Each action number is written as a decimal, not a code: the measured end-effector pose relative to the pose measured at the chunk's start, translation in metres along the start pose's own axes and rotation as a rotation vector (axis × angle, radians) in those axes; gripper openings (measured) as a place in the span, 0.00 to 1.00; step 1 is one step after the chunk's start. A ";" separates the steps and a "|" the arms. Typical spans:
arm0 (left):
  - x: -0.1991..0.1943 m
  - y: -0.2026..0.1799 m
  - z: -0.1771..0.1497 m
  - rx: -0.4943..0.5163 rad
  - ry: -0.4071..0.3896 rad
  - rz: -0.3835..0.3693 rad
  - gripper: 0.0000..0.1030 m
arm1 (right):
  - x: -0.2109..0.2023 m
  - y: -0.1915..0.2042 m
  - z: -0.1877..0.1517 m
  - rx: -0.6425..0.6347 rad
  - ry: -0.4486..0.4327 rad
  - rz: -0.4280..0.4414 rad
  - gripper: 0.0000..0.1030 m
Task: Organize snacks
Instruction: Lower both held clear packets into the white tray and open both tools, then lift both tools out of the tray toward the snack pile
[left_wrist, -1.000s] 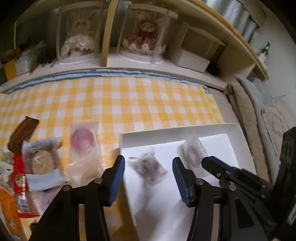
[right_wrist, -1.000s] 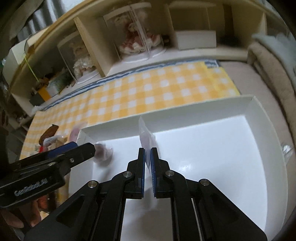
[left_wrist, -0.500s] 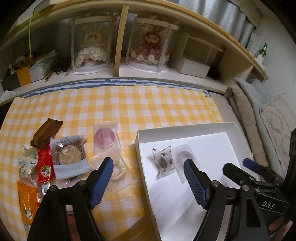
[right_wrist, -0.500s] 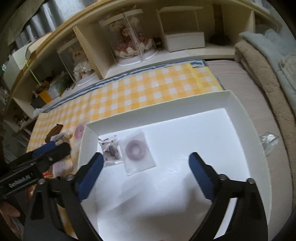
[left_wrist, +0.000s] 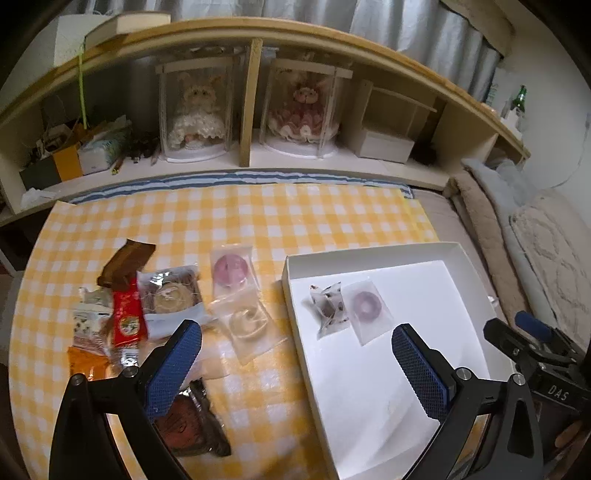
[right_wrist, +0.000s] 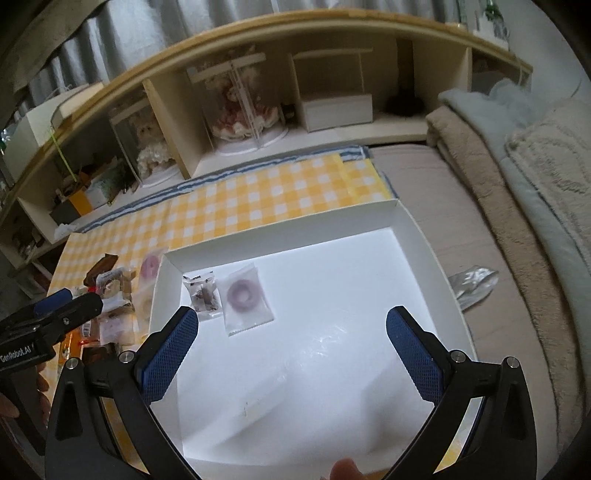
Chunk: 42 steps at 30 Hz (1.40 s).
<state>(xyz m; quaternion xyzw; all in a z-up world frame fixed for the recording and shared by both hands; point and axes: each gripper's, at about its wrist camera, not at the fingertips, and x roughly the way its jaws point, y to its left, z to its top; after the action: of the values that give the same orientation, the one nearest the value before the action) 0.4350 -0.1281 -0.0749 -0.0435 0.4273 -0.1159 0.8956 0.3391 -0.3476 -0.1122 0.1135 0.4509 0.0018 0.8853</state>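
Note:
A white tray (left_wrist: 369, 254) sits on the yellow checked cloth (left_wrist: 236, 218). Inside it lie a dark-speckled packet (left_wrist: 328, 306) and a purple ring packet (left_wrist: 365, 306), side by side near its left wall. My left gripper (left_wrist: 295, 326) hovers over the tray's left wall, its jaws opening wide with nothing between them. My right gripper (right_wrist: 292, 312) hangs above the tray (right_wrist: 280, 225), its jaws also opening and nothing between them, with both packets (right_wrist: 202, 291) (right_wrist: 243, 295) beyond its left finger. Loose snacks lie left of the tray: a pink round packet (left_wrist: 231, 269), a clear ring packet (left_wrist: 247, 321), a cookie packet (left_wrist: 170, 295).
More snacks crowd the cloth's left side: a red packet (left_wrist: 127, 314), a brown bar (left_wrist: 125, 262), a dark packet (left_wrist: 188, 424). A shelf with two cased dolls (left_wrist: 192, 110) runs behind. Folded blankets (right_wrist: 517, 184) and a silver wrapper (right_wrist: 472, 284) lie to the right.
Both grippers rose and drew back. The right one let go of the purple ring packet, which now lies flat in the tray, and its jaws spread wide. The left jaws widened too.

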 end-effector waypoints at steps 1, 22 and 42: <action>-0.006 0.000 -0.002 0.002 -0.003 0.002 1.00 | -0.004 0.001 -0.001 -0.006 0.002 -0.001 1.00; -0.154 0.033 -0.049 0.029 -0.096 0.022 1.00 | -0.099 0.052 -0.029 -0.126 -0.116 0.004 1.00; -0.216 0.129 -0.080 -0.044 -0.100 0.142 1.00 | -0.079 0.142 -0.050 -0.253 -0.084 0.125 1.00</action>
<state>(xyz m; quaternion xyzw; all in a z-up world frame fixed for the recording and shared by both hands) 0.2629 0.0511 0.0152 -0.0384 0.3864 -0.0406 0.9206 0.2665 -0.2078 -0.0489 0.0287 0.4016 0.1090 0.9088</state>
